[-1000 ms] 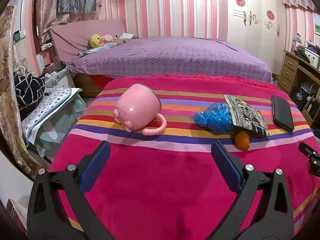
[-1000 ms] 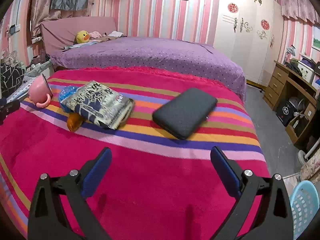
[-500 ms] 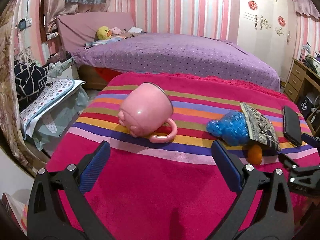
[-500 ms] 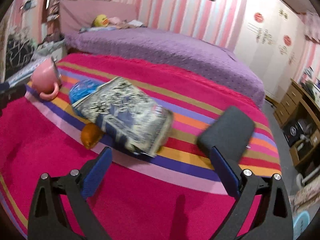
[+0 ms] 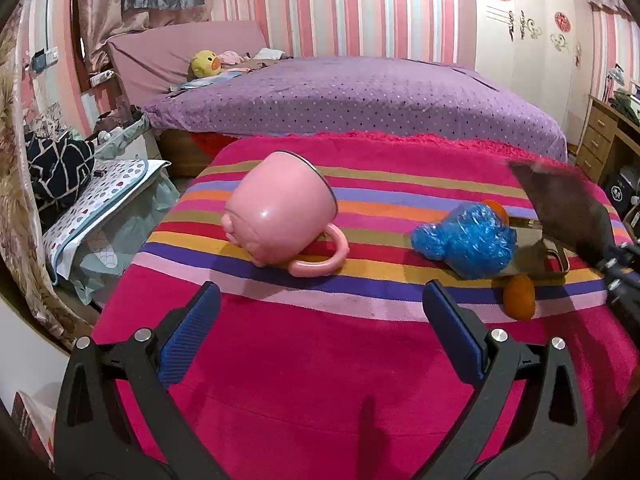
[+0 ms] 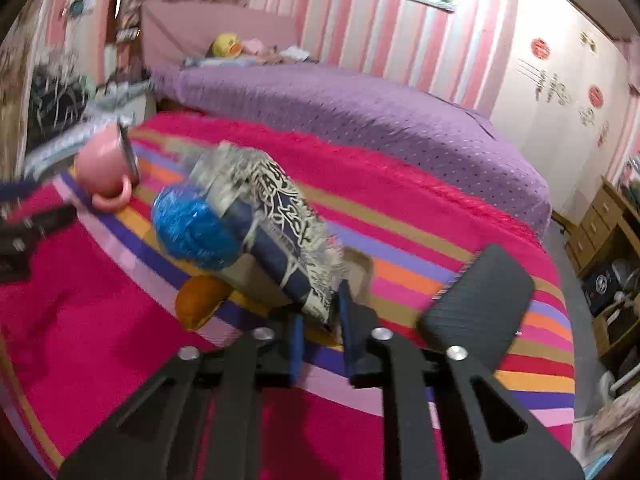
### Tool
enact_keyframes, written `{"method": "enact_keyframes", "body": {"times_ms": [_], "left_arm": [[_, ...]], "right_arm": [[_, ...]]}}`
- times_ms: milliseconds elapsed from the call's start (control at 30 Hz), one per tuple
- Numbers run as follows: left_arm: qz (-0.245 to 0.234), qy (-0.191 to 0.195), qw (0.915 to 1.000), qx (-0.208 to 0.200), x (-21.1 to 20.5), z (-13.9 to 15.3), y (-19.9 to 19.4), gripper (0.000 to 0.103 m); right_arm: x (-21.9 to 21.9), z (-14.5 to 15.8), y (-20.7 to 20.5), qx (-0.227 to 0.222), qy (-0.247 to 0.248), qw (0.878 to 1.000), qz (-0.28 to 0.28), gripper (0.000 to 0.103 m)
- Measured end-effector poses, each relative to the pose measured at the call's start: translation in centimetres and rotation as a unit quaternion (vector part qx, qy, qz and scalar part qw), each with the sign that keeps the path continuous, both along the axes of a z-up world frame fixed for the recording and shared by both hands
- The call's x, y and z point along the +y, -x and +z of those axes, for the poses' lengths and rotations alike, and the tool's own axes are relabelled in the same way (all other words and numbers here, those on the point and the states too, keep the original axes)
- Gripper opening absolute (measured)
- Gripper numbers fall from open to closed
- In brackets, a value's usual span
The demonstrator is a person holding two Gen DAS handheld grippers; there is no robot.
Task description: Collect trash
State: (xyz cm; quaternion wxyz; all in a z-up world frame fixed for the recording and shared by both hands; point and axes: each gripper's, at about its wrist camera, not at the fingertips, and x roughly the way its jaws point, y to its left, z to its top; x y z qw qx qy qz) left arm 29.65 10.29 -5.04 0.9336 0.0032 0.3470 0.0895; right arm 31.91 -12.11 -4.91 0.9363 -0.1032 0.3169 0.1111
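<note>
A dark patterned snack packet [image 6: 276, 216] lies tilted over a crumpled blue plastic bag [image 6: 192, 228], with an orange peel [image 6: 200, 300] beside it on the striped pink blanket [image 6: 100, 320]. My right gripper [image 6: 320, 312] is shut on the packet's near end. In the left wrist view the packet [image 5: 560, 200] is blurred and raised above the blue bag [image 5: 468, 240] and the peel [image 5: 519, 296], and the right gripper [image 5: 620, 268] shows at the right edge. My left gripper [image 5: 322, 292] stands open just short of a pink mug [image 5: 280, 216] lying on its side, nothing between its fingers.
A black case [image 6: 480, 300] lies right of the packet. Beyond the blanket is a purple bed [image 5: 360, 92] with a yellow plush toy [image 5: 204, 62]. A wooden drawer unit [image 5: 600, 136] stands at the right, and bags and cloths [image 5: 80, 200] pile at the left.
The right gripper moved up to the packet and closed on its near end, and the packet now tilts up. The left gripper came a little closer to the mug, still open.
</note>
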Motion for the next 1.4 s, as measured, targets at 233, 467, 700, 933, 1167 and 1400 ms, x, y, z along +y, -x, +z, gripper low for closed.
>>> {"method": "enact_keyframes", "body": {"times_ms": [233,467,700,933,1167,1400], "left_arm": [[-0.008,0.021,0.9997,0.004,-1.8,0.1,-0.3,0.097],[-0.042,0.011,0.9990,0.008,-5.7,-0.3,-0.4,0.097],[-0.080,0.012,0.9967,0.010,-9.2,-1.2,-0.9,0.097],[-0.103,0.020,0.9935,0.045,-11.1,-2.9,-2.6,0.095],[-0.149,0.035,0.9851,0.077,-12.2,-4.0,-3.6,0.046],[-0.173,0.039,0.9816,0.070,-11.4,-3.5,-2.4,0.021]], "right_arm": [[-5.2,2.7,2.8,-0.023,-0.012,0.999,-0.028,0.009],[-9.4,2.3,3.3,-0.001,-0.029,0.998,-0.053,0.009],[-10.5,0.5,2.7,0.009,-0.031,0.997,-0.065,0.019],[-11.4,-0.8,2.1,0.008,-0.030,0.996,-0.079,0.065],[-11.4,-1.3,1.1,0.015,-0.044,0.996,-0.080,0.065],[-8.6,-1.1,1.0,0.013,-0.040,0.997,-0.065,0.066]]}}
